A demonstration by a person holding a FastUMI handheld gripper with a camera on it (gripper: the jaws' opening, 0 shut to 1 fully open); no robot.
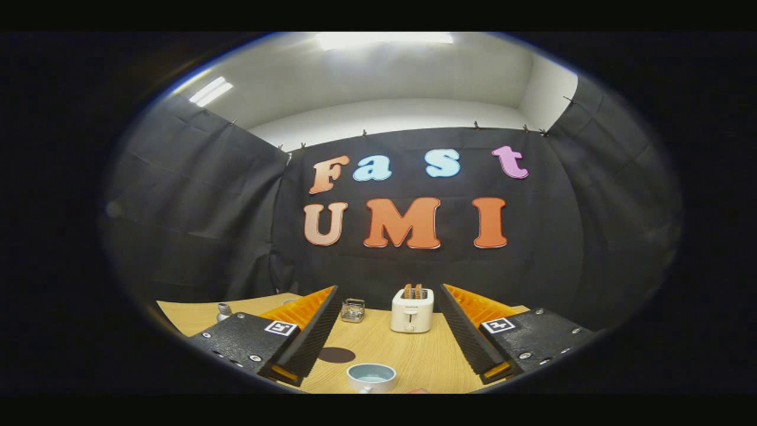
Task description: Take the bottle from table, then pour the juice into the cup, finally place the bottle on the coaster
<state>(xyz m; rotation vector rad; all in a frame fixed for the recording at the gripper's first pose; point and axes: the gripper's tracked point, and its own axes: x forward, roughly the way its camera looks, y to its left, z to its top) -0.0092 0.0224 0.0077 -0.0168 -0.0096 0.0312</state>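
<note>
My gripper [388, 293] is open and held above the wooden table [414, 355], with nothing between its fingers. A pale blue cup [371, 377] with a white outside stands low between the fingers, close to me. Just left of the cup a dark round coaster [336, 355] lies flat on the table beside the left finger [313, 331]. A small grey bottle [223, 311] stands out to the left, beyond the left finger's base, and only its upper part shows.
A white toaster [412, 310] with two slices of toast stands at the back of the table, between the fingertips. A small glass jar [352, 310] sits to its left. Black cloth walls close the booth behind and at both sides.
</note>
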